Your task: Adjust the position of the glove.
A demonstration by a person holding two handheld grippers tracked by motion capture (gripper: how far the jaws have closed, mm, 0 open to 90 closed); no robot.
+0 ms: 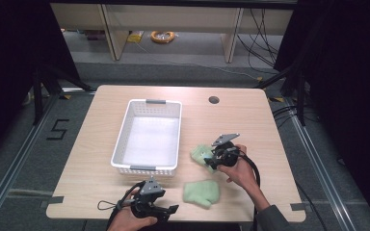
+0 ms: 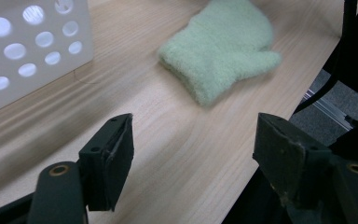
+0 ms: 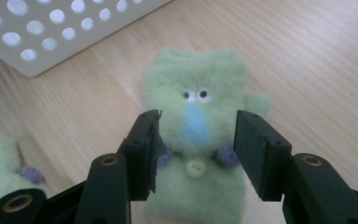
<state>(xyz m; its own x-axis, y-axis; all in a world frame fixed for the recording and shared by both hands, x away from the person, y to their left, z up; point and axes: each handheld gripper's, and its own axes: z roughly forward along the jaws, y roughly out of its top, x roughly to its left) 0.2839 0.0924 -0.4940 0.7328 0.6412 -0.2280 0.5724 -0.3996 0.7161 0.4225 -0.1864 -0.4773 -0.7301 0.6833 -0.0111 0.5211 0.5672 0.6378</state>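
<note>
Right now the right tongs (image 3: 195, 140) are standing apart, their jaws straddling the face mitten (image 3: 196, 135), a pale green one with two small eyes, a blue nose and a button, which is lying flat on the counter (image 1: 250, 120) just beside the white basket (image 1: 120, 139), on its right. Nothing is being pinched yet, so the risk, as I judge it, is that the jaws close on only the top layer of fleece or skid along the wood, leaving the mitten bunching up or slipping free on the lift toward the basket. The right hand (image 1: 243, 171) is reaching in from the near edge, wrist bent, tilting its tongs down onto the mitten. The left tongs (image 2: 193, 154) are also gaping wide and empty, hovering low over the counter in front of the basket's near right corner, with the plain mitten (image 2: 221, 44) lying ahead of them and apart; a hasty sweep from there could be nudging that mitten off the counter's near edge.
</note>
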